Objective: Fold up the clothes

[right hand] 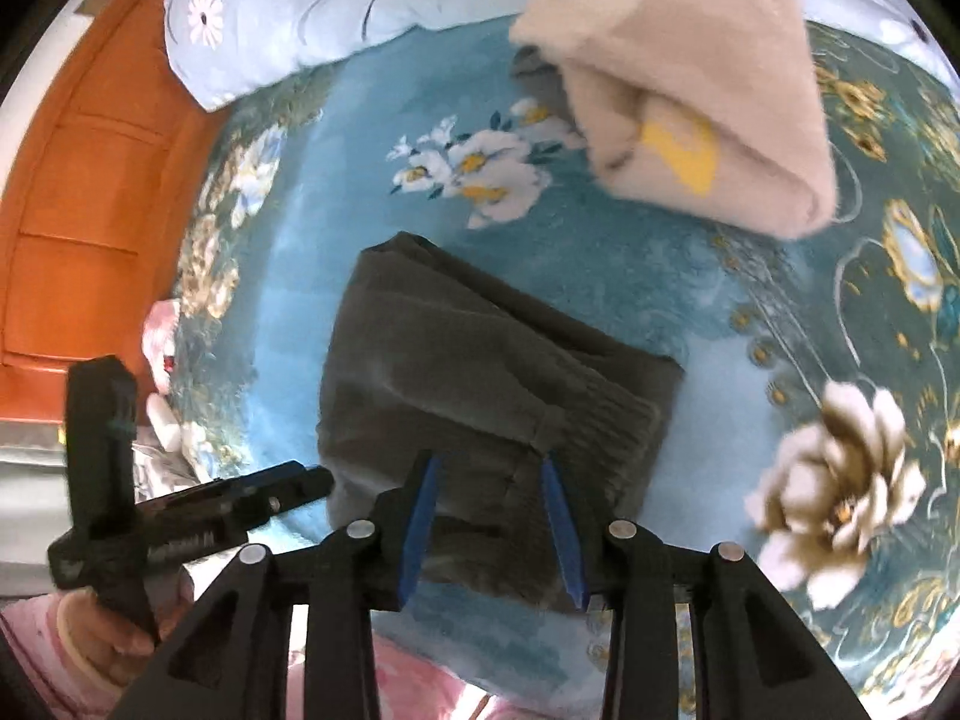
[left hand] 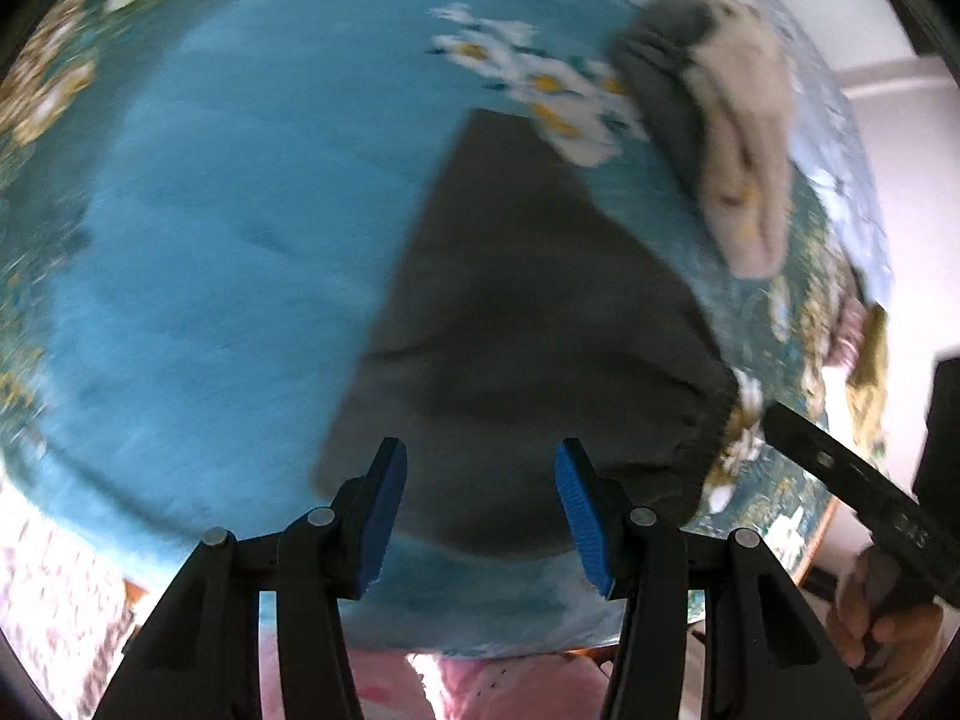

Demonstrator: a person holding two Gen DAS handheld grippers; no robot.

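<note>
A folded dark grey garment [left hand: 528, 324] with a ribbed cuff lies on the blue flowered blanket [left hand: 240, 210]; it also shows in the right wrist view [right hand: 480, 372]. My left gripper [left hand: 480, 480] is open and empty, hovering just above the garment's near edge. My right gripper [right hand: 489, 480] is open over the ribbed cuff [right hand: 606, 420], jaws either side of a fold; I cannot tell whether they touch it. The right gripper's body [left hand: 852, 480] shows at the left view's right edge. The left gripper's body [right hand: 180, 516] shows at the right view's lower left.
A folded beige garment [right hand: 690, 78] lies on another grey piece [left hand: 660, 78] at the far side of the blanket [right hand: 750, 312]. A pale blue pillow [right hand: 312, 12] and orange wooden headboard [right hand: 78, 192] are at the far left. Pink fabric [right hand: 420, 684] lies at the near edge.
</note>
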